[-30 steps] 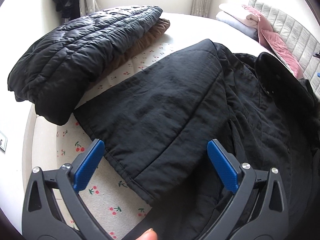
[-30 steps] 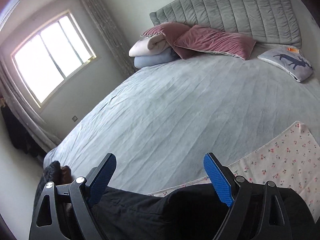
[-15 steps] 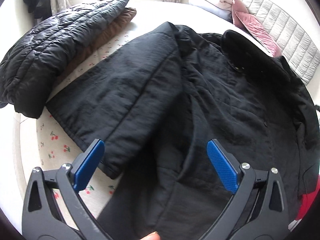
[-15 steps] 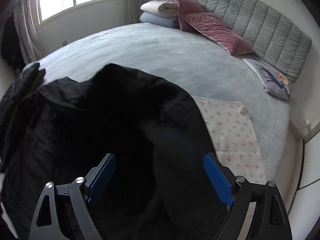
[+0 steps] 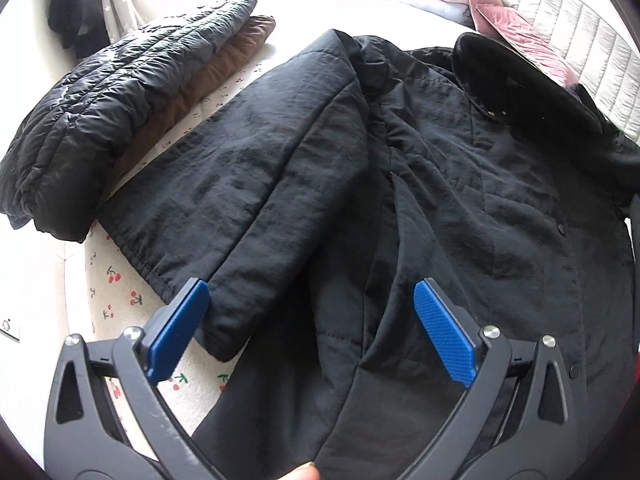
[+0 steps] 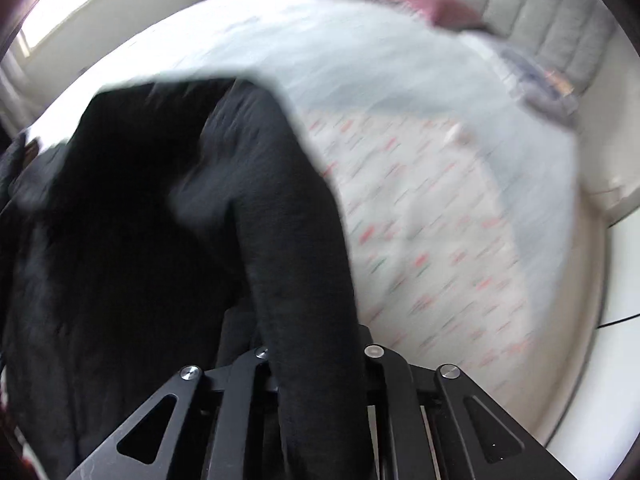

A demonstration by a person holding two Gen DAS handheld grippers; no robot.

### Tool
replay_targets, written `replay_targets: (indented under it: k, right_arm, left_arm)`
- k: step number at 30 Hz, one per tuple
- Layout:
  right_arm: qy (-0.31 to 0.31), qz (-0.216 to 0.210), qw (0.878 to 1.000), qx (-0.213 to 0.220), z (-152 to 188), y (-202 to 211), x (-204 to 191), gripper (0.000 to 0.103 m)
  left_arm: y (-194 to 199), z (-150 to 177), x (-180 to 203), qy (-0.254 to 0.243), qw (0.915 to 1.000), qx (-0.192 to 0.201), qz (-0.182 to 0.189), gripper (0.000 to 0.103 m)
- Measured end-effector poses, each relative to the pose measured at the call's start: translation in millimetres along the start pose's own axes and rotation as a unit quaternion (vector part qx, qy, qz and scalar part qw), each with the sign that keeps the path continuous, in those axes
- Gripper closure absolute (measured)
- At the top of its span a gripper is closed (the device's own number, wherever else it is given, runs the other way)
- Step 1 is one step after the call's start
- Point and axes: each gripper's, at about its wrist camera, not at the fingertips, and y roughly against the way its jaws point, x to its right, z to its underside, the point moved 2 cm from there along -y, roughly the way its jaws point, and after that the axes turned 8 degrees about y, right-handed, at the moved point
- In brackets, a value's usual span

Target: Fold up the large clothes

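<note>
A large black coat (image 5: 420,168) lies spread on the bed, one sleeve (image 5: 256,184) folded across its left side. My left gripper (image 5: 312,332) is open and empty, hovering just above the coat's lower part, blue pads on either side of the sleeve cuff. In the blurred right wrist view my right gripper (image 6: 316,356) is shut on a fold of the black coat (image 6: 296,248), which runs up from between the jaws and hides the pads.
A folded black puffer jacket (image 5: 100,112) lies on a brown garment (image 5: 212,72) at the left. A cherry-print sheet (image 5: 120,280) lies under the coat and shows in the right wrist view (image 6: 432,216). Pink pillows (image 5: 516,36) and a grey headboard (image 5: 580,40) are behind.
My right gripper has shut on the coat's fabric and is moving fast, blurring its view. The left gripper has shifted slightly and stays open over the coat.
</note>
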Motion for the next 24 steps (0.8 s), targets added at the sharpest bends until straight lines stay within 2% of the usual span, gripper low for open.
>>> replay_targets:
  k: [3,5,7,9,11,13,15,17,19,22,24]
  right_arm:
    - [-0.001,0.055,0.998,0.026,-39.9,5.5,7.5,0.091]
    - [0.038,0.127,0.991,0.018,-58.6,1.0,-3.0,0.079]
    - [0.075,0.195,0.978,-0.006,-64.8,-6.5,-12.1,0.058]
    - [0.088,0.239,0.967,-0.006,-62.4,-5.9,-13.8,0.052]
    - [0.071,0.256,0.964,0.006,-55.0,2.9,-7.7,0.047]
    - [0.053,0.239,0.969,0.013,-45.1,10.4,-2.7,0.033]
    - [0.055,0.191,0.980,0.018,-27.4,18.5,-1.8,0.032]
    - [0.065,0.139,0.988,0.016,-7.8,33.2,-21.0,0.031]
    - [0.072,0.063,0.995,0.014,27.6,44.8,-42.8,0.031]
    - [0.085,-0.026,0.996,0.001,82.4,57.0,-78.1,0.031]
    - [0.088,-0.070,0.994,-0.012,115.3,62.1,-88.9,0.031]
  left_arm:
    - [-0.3,-0.8,2.2,-0.003,1.0000,0.004,0.000,0.001]
    - [0.2,-0.8,1.2,-0.007,1.0000,0.004,-0.003,0.001]
    - [0.7,-0.8,-1.3,-0.007,1.0000,0.004,-0.005,0.001]
    - [1.7,-2.3,-4.8,-0.002,1.0000,0.005,-0.003,0.001]
    - [4.2,-3.5,-7.5,0.006,1.0000,0.006,0.003,0.001]
    - [7.7,-3.9,-7.6,0.009,0.9999,0.004,0.012,0.001]
    - [13.2,-4.5,-5.6,0.003,0.9998,0.002,0.021,0.001]
    - [18.4,-3.9,-3.9,-0.004,0.9996,-0.003,0.028,0.001]
    - [25.2,-3.1,-4.4,-0.009,0.9993,-0.006,0.035,0.001]
    - [33.5,0.4,-7.8,-0.026,0.9991,-0.011,0.032,0.001]
    - [34.7,7.1,-14.6,-0.036,0.9988,-0.022,0.024,0.001]
